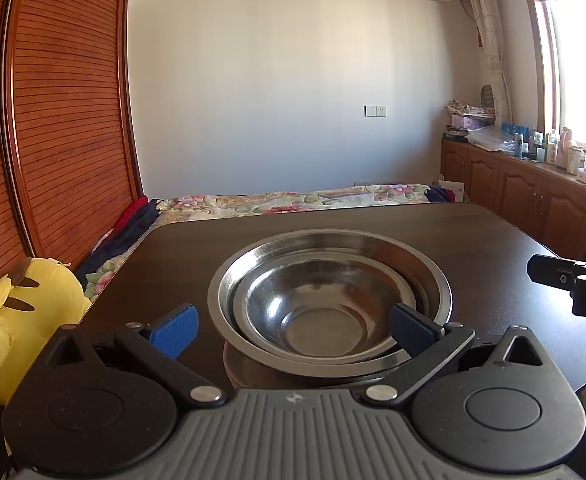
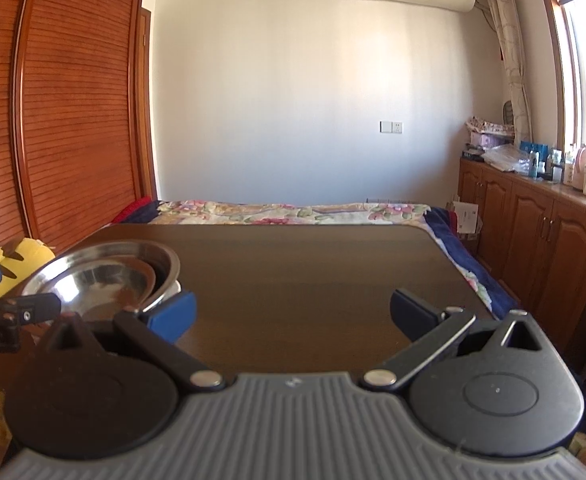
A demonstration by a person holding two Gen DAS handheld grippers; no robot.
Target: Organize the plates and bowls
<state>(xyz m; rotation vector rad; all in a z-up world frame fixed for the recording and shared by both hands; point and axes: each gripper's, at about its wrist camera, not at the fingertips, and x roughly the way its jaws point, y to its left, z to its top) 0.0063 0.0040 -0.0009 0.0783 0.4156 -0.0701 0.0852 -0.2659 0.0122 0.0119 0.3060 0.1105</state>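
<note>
Two steel bowls, small bowl (image 1: 321, 316) nested in big bowl (image 1: 329, 300), sit on dark table (image 1: 473, 232). Left wrist view shows the nesting straight on; right wrist view only catches them at far left, mostly bare table. Left tongs (image 1: 293, 328) spread wide, straddling the bowls' near rim, gripping nothing. Right tongs (image 2: 293, 312) wide too, empty, bowls well off left.

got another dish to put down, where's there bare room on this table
Bare: the table from the nested steel bowls across to its right edge, ahead of the open right claw. Crowded: the left side, where the open left claw straddles the bowls' near rim.
</note>
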